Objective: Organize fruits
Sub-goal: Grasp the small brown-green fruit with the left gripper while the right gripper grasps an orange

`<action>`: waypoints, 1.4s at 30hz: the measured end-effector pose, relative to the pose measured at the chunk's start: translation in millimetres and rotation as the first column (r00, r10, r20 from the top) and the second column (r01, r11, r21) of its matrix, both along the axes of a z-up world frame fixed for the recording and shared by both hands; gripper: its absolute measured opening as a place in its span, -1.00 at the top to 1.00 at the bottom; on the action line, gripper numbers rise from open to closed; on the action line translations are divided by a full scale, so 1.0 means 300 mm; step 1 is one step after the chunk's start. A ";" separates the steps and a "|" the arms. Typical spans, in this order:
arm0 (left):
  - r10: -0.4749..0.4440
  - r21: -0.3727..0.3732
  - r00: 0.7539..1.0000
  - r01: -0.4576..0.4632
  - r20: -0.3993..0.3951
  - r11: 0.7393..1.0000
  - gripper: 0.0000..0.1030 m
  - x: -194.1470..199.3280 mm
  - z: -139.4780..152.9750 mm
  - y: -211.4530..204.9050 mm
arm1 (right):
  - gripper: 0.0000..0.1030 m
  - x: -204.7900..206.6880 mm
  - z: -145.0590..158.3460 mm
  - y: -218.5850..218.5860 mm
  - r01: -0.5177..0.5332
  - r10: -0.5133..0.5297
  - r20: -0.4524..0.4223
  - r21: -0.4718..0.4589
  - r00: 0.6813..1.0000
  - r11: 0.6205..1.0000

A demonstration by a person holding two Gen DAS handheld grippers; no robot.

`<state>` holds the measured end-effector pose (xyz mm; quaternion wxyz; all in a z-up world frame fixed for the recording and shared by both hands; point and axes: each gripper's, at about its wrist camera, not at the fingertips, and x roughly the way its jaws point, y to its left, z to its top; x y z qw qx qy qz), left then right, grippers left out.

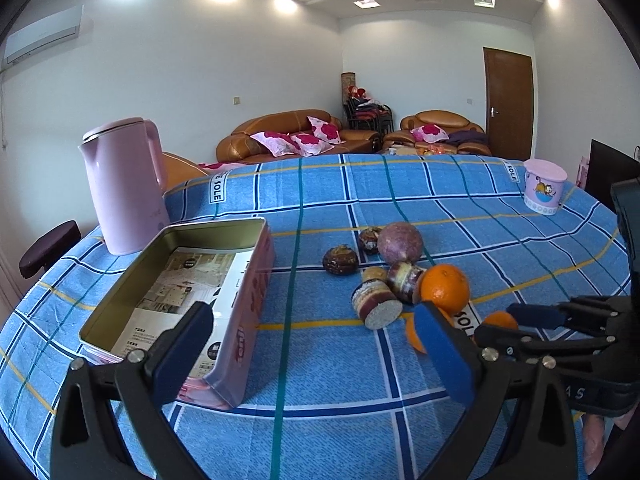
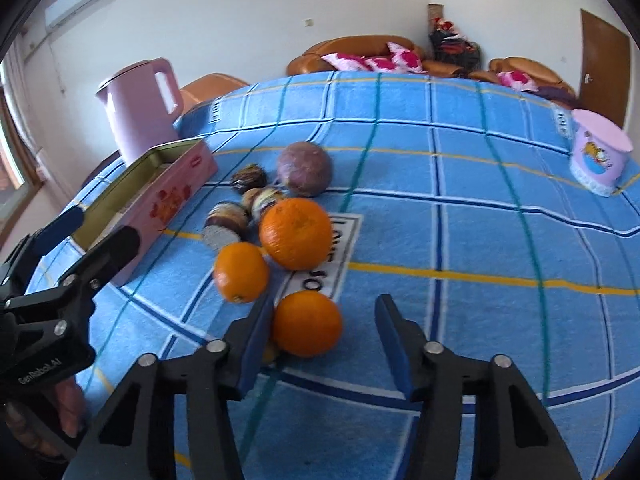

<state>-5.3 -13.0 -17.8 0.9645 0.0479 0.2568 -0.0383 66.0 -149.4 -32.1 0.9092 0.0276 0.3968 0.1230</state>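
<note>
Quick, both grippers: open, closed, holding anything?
Left gripper: open, empty.
Right gripper: open around the small round orange, not yet clamped.

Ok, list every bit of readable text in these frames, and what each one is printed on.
"SOLE": white label on the blue checked tablecloth, by the oranges; again near its far edges.
"GenRobot.AI": body of the left gripper, in the right wrist view.
Red lettering on the pink tin: cut off, unreadable.
Print on the paper lining the tin: too small.
Cartoon cup: no legible words.
</note>
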 end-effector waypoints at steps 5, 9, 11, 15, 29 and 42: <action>-0.017 0.008 1.000 0.017 -0.005 1.000 -0.87 -0.006 0.000 -0.023 | 0.31 -0.011 0.003 0.002 -0.021 0.021 0.003 0.027 1.000 0.999; -0.031 0.004 0.999 0.032 -0.017 0.999 -0.73 -0.010 0.000 -0.044 | 0.33 -0.025 0.014 -0.027 0.004 -0.006 0.031 0.043 0.999 0.999; -0.048 -0.004 0.998 0.048 -0.035 0.999 -0.71 -0.012 -0.003 -0.059 | 0.33 -0.036 0.026 -0.045 0.040 -0.042 0.057 0.027 0.998 0.999; -0.097 -0.019 0.994 0.096 -0.056 0.995 -0.70 -0.026 -0.009 -0.110 | 0.33 -0.059 0.043 -0.101 0.106 -0.104 0.088 -0.018 0.991 0.994; -0.241 -0.072 0.935 0.230 -0.259 0.970 0.11 0.008 -0.100 -0.284 | 0.33 -0.091 0.038 -0.185 0.161 -0.157 0.105 -0.030 0.982 0.986; -0.275 -0.090 0.931 0.260 -0.242 0.961 0.40 -0.004 -0.086 -0.279 | 0.32 -0.105 0.053 -0.168 0.143 -0.138 0.125 -0.033 0.983 0.989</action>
